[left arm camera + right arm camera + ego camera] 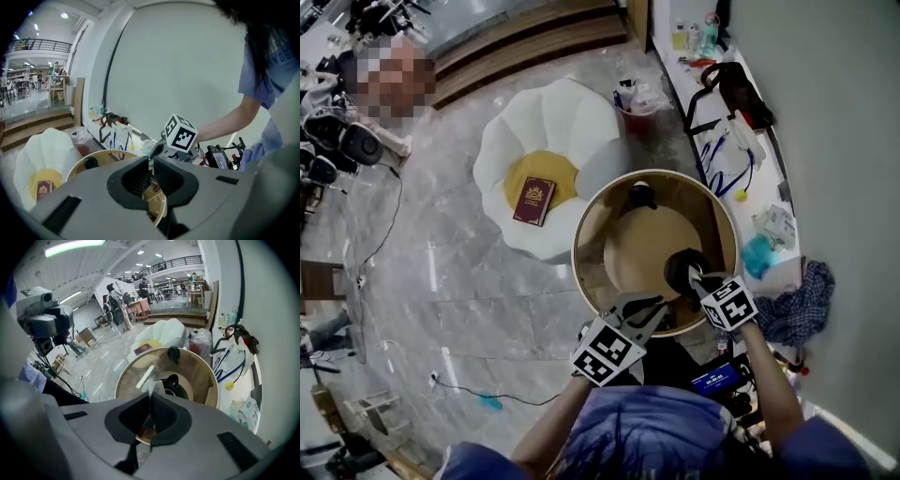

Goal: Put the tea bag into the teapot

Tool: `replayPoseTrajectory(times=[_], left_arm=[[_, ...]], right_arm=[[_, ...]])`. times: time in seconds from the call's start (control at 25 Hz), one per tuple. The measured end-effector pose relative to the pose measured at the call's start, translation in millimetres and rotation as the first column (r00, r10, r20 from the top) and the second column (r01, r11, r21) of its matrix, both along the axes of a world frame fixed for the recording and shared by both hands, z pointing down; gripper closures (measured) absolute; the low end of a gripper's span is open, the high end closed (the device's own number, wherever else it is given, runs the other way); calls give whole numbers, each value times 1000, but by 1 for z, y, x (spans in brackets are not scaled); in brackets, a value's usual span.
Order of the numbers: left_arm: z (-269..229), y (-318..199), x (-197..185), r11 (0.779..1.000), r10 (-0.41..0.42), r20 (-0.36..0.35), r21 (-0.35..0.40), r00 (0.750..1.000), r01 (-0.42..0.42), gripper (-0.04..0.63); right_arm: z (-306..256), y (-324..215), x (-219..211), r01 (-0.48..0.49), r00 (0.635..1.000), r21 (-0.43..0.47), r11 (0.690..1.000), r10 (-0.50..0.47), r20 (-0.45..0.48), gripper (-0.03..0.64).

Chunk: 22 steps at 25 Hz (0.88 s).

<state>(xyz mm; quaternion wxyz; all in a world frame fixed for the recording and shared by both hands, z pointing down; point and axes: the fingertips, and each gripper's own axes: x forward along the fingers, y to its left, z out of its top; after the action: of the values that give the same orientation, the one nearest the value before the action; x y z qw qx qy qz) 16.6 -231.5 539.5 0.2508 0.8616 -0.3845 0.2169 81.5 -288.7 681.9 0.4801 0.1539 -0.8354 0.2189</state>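
- Grey marble floor [469, 272] fills most of the head view
- A white petal-shaped seat [553, 112] stands on it, just beside the tabletop, with a yellow cushion [555, 169] in its middle
- The round wooden tabletop [581, 234] has a raised rim and sits between the seat and a white shelf [769, 169] along the wall
- The shelf carries blue cables and small bottles; a checked cloth [792, 305] lies at its near end
- Left hand-held gripper [151, 161] hangs over the near rim of the tabletop, jaws pressed together with nothing seen between them
- Right hand-held gripper [151, 397] points steeply down over the tabletop, right at the teapot, jaws pinching the tea bag
- The black teapot [680, 264] stands near the middle of the tabletop, lid off
- The black lid [641, 195] lies apart from it by the far rim
- A dark red booklet [533, 201] rests on the cushion
- The tea bag [154, 386] sticks out pale and thin past the right jaw tips, just in front of the teapot, not inside it
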Motion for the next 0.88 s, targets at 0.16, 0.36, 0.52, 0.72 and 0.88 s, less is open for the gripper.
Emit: replayPoseTrajectory(times=[0.16,0.36,0.52,0.72,0.88], left_arm=[[7,4,-6,1000,-21,8,-19,1000,21,565],[14,7,-9,998,-52,8,-38,999,52,565],[18,8,-10,997,-62,6,-43,998,62,565],[22,4,-11,997,-68,3,-46,998,68,565],[25,3,-14,996,-72,8,-44,997,73,565]], right_arm=[[25,-2,-1,37,998,-18,999,-38,-46,598],[52,-6,3,64,992,-34,997,-68,-108,598],[64,-8,4,105,983,-11,994,-106,-152,598],[79,-6,2,173,966,2,985,-169,-194,598],[85,-7,-5,197,958,14,980,-190,-215,598]])
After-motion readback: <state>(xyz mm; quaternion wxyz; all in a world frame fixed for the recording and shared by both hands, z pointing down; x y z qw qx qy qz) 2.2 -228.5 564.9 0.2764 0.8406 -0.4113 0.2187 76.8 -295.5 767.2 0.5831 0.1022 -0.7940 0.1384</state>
